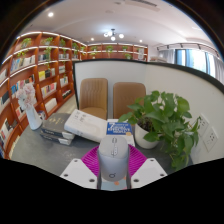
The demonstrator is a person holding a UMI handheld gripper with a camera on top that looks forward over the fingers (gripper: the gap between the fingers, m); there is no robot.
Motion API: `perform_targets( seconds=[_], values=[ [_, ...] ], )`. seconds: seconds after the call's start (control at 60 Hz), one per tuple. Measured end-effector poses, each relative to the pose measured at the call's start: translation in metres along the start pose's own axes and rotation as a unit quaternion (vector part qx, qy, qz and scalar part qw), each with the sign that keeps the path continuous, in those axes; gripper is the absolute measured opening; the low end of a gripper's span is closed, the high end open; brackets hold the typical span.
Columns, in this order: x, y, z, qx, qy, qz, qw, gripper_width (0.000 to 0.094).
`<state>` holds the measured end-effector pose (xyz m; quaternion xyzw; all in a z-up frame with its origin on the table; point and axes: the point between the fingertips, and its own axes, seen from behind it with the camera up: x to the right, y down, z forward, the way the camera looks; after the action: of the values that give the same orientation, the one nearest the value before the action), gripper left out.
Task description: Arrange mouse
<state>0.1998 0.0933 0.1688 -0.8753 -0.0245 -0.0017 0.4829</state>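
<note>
A light grey computer mouse [113, 157] sits between my gripper's [113, 166] two fingers, its length pointing away from me. Both magenta pads [93, 161] press against its sides. The mouse is held above the grey table [45, 150], and its far end reaches toward a blue-covered book [120, 128].
A stack of papers and books [75, 125] lies on the table ahead to the left. A potted green plant [165, 120] stands ahead to the right. Two tan chairs [95, 97] stand beyond the table. Bookshelves [35, 75] line the left wall.
</note>
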Motion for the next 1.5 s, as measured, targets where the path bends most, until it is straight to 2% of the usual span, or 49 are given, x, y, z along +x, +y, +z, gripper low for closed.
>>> perform_targets(
  seconds=[0.117,0.217,0.367,0.4,0.5,0.633,0.717,0.817,0.867,1.05,1.233,1.383,1.5],
  values=[
    [0.022,0.069,0.032,-0.071,0.001,0.007,0.997,0.0332],
    [0.021,0.124,0.058,-0.116,-0.007,0.012,0.993,0.0333],
    [0.010,0.165,0.077,-0.148,-0.019,0.001,0.989,0.0334],
    [0.010,0.161,0.077,-0.136,-0.016,0.002,0.991,0.0337],
    [0.009,0.162,0.079,-0.135,-0.016,0.012,0.991,0.0383],
    [0.010,0.162,0.079,-0.139,-0.017,0.004,0.990,0.0484],
    [0.012,0.165,0.077,-0.156,-0.011,0.001,0.988,0.0538],
    [0.018,0.162,0.061,-0.189,0.002,-0.026,0.982,0.0777],
    [0.017,0.146,0.048,-0.178,0.010,-0.035,0.983,0.0873],
    [0.002,0.067,-0.017,-0.113,0.027,-0.023,0.993,0.0873],
    [-0.021,0.016,-0.093,-0.044,0.041,0.008,0.998,0.0870],
    [-0.048,0.007,-0.144,-0.006,0.037,0.033,0.999,0.0868],
    [-0.069,0.017,-0.174,0.001,0.031,0.036,0.999,0.0866]
  ],
)
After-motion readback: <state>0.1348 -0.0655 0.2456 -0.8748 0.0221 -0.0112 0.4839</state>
